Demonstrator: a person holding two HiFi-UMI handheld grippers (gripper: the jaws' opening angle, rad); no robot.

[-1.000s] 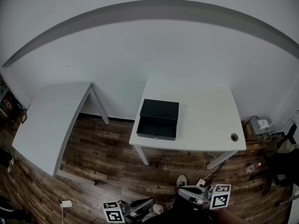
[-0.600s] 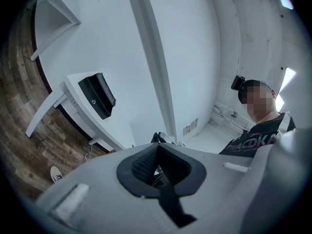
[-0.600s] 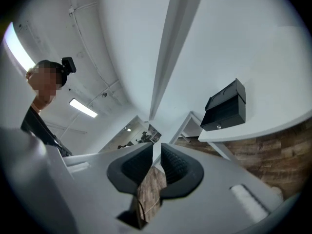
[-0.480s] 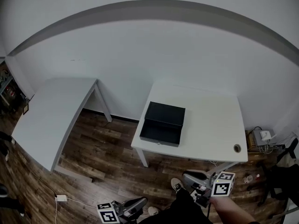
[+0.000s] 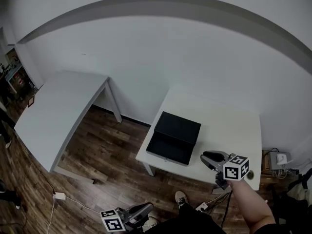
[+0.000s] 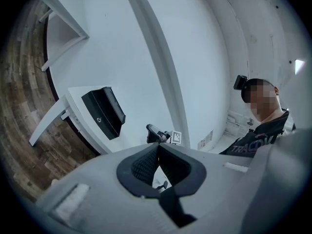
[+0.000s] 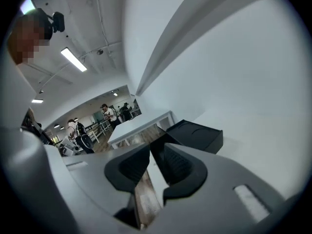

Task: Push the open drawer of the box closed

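A black box (image 5: 176,130) sits on the white table (image 5: 229,126), its drawer (image 5: 168,151) pulled out toward the near left edge. The left gripper view shows the box (image 6: 105,110) from the drawer side, with a small knob on the front. My right gripper (image 5: 207,156) hovers over the table's near edge, right of the box and apart from it. Its jaws are opening with nothing between them (image 7: 157,149), and the box (image 7: 197,135) lies just beyond. My left gripper (image 5: 145,210) hangs low over the floor, jaw tips together and empty (image 6: 157,146).
A second white table (image 5: 53,111) stands to the left across wooden floor (image 5: 112,155). The near right corner of the box's table has a round cable hole (image 5: 250,175). A white adapter with a cable (image 5: 59,195) lies on the floor. Several people (image 7: 78,130) stand far off.
My right gripper has risen from the bottom edge of the head view and gone forward to the table's near edge. The left gripper stays low. The view has shifted toward the table.
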